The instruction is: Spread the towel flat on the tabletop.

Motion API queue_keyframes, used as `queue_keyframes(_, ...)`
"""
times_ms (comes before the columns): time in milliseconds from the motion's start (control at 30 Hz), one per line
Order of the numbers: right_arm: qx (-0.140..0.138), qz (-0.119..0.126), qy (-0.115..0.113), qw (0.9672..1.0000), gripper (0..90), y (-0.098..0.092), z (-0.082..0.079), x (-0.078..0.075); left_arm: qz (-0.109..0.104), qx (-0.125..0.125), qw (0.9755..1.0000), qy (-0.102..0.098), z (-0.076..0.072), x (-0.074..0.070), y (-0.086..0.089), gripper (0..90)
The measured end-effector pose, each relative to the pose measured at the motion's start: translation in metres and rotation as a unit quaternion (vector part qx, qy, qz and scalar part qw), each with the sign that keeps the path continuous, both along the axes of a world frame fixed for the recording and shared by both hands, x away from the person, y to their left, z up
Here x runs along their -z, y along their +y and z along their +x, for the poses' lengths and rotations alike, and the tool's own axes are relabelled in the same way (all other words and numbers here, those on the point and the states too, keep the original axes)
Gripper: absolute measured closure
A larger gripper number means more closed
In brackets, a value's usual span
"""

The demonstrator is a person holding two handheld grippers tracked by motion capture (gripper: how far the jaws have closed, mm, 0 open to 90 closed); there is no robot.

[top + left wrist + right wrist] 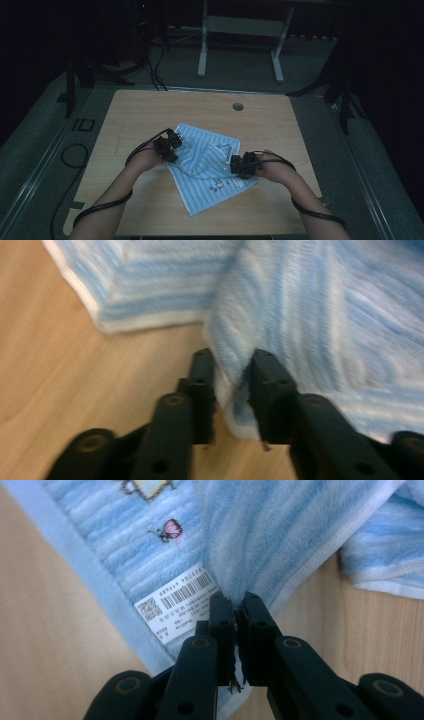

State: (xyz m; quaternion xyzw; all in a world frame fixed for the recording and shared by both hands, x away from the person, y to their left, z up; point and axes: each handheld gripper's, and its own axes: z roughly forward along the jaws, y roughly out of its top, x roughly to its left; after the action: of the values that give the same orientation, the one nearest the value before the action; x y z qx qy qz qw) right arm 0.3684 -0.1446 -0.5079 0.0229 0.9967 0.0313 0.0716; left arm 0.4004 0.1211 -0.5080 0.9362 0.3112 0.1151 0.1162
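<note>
While on the table (150,110), striped towel (210,165) between both jaws' pinches.

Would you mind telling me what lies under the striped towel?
Under the towel is the wooden table. A white label sits on the towel's flat layer; whatever the bunched folds cover stays hidden.
</note>
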Motion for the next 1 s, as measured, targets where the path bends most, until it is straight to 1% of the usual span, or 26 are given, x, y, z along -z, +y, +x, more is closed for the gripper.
queue_keyframes(33,-0.003,0.0,-0.001,1.0,85.6,-0.001,-0.004,-0.002,-0.004,0.001,1.0,0.001,0.0,0.0,-0.001,83.9)
queue_keyframes(67,-0.006,0.001,-0.003,1.0,85.6,-0.001,-0.008,-0.005,-0.006,0.002,1.0,0.004,0.0,-0.001,-0.002,85.2)
queue_keyframes(133,-0.008,0.002,-0.007,0.9999,85.6,-0.002,-0.018,-0.012,0.003,0.008,1.0,0.004,0.0,-0.002,-0.004,86.4)
queue_keyframes(200,-0.021,0.004,-0.01,0.9997,85.5,-0.003,-0.031,-0.019,0.003,0.011,0.9999,0.008,-0.001,-0.003,-0.006,86.5)
queue_keyframes(233,-0.023,0.007,-0.01,0.9997,85.5,-0.003,-0.038,-0.023,0.007,0.013,0.9999,0.006,-0.002,-0.003,-0.007,86.5)
queue_keyframes(300,-0.028,0.013,-0.004,0.9995,85.5,-0.003,-0.051,-0.028,0.003,0.013,0.9999,0.007,-0.005,-0.004,-0.008,86.5)
queue_keyframes(333,-0.034,0.014,-0.001,0.9993,85.4,-0.003,-0.058,-0.03,0.001,0.009,1.0,0.003,-0.006,-0.005,-0.009,86.5)
queue_keyframes(367,-0.039,0.015,0.004,0.9991,85.4,-0.003,-0.064,-0.031,0.002,0.011,0.9999,0.003,-0.007,-0.005,-0.009,86.5)
queue_keyframes(400,-0.039,0.015,0.011,0.9991,85.3,-0.002,-0.07,-0.031,0.002,0.014,0.9999,0.004,-0.009,-0.006,-0.009,86.4)
queue_keyframes(433,-0.042,0.019,0.014,0.9989,85.2,-0.002,-0.076,-0.03,-0.002,0.012,0.9999,0.001,-0.01,-0.006,-0.009,86.4)
queue_keyframes(500,-0.042,0.022,0.032,0.9983,85.1,0.0,-0.087,-0.027,-0.001,0.018,0.9998,0.003,-0.014,-0.004,-0.01,86.4)
queue_keyframes(533,-0.045,0.018,0.036,0.9981,85.0,0.001,-0.094,-0.024,0.0,0.018,0.9998,0.003,-0.015,-0.003,-0.01,86.4)
queue_keyframes(567,-0.05,0.015,0.04,0.9978,84.8,0.002,-0.099,-0.021,0.001,0.019,0.9998,0.006,-0.017,-0.002,-0.01,86.3)
queue_keyframes(600,-0.05,0.01,0.046,0.9976,84.6,0.003,-0.105,-0.018,0.003,0.026,0.9996,0.008,-0.018,-0.001,-0.01,86.3)
queue_keyframes(633,-0.053,0.011,0.049,0.9973,84.7,0.004,-0.111,-0.016,0.002,0.026,0.9996,0.008,-0.02,-0.001,-0.01,86.3)
queue_keyframes(667,-0.051,0.014,0.057,0.997,84.6,0.005,-0.115,-0.014,0.002,0.029,0.9995,0.011,-0.022,0.0,-0.011,86.3)
queue_keyframes(700,-0.053,0.012,0.068,0.9962,84.7,0.006,-0.12,-0.012,0.001,0.033,0.9994,0.012,-0.025,0.001,-0.011,86.2)
queue_keyframes(733,-0.057,0.013,0.074,0.9955,84.6,0.007,-0.125,-0.009,-0.002,0.032,0.9994,0.009,-0.027,0.001,-0.011,86.2)
queue_keyframes(800,-0.063,0.014,0.089,0.9939,83.9,0.008,-0.134,-0.005,-0.006,0.036,0.9992,0.014,-0.032,0.001,-0.011,86.1)
queue_keyframes(867,-0.07,0.015,0.108,0.9915,80.8,0.008,-0.139,-0.001,-0.012,0.039,0.999,0.016,-0.038,0.001,-0.011,85.9)
queue_keyframes(900,-0.07,0.018,0.12,0.9901,80.1,0.007,-0.139,0.0,-0.01,0.042,0.9989,0.02,-0.041,0.001,-0.01,85.8)
queue_keyframes(933,-0.068,0.022,0.123,0.9898,78.5,0.006,-0.138,0.0,-0.011,0.047,0.9984,0.029,-0.044,0.001,-0.009,84.8)
queue_keyframes(1000,-0.058,0.024,0.118,0.991,73.7,0.002,-0.134,-0.004,-0.01,0.063,0.9965,0.054,-0.051,0.002,-0.007,79.3)
